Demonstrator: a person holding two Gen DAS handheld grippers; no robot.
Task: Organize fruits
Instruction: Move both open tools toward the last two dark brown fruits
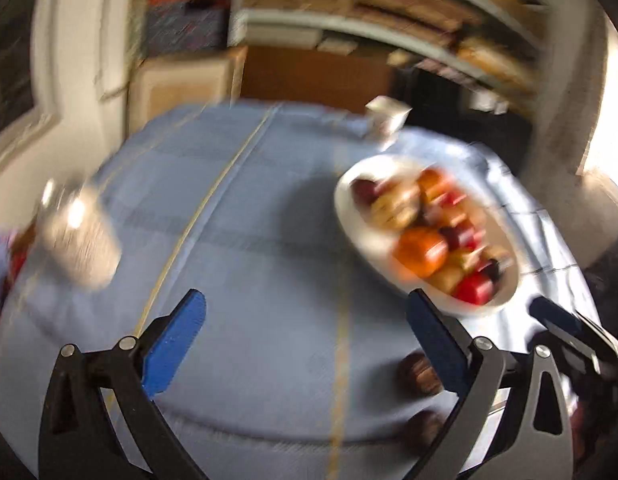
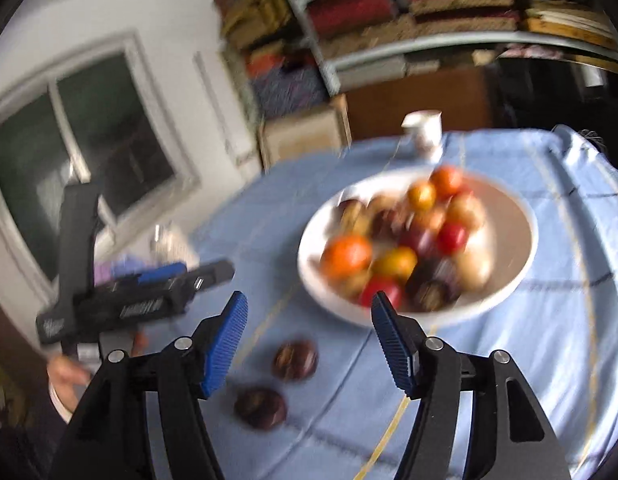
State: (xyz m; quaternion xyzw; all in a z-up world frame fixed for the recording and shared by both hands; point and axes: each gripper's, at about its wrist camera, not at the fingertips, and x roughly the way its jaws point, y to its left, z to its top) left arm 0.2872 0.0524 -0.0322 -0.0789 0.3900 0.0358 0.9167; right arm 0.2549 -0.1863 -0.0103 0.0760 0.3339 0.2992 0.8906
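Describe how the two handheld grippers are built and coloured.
Both the left gripper and the right gripper have black angular linkage arms with silver pivot pins and blue ribbed pads on the jaws. The left one's black handle body bears small white markings; a bare hand grips it.

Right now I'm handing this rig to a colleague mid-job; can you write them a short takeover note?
Left tongs: open, empty, above the blue tablecloth.
Right tongs: open, empty.
White bowl is piled with mixed fruit.
Done: most fruit already sits in the bowl.
Left: two dark fruits lie on the cloth in front of the bowl, near the right tongs.
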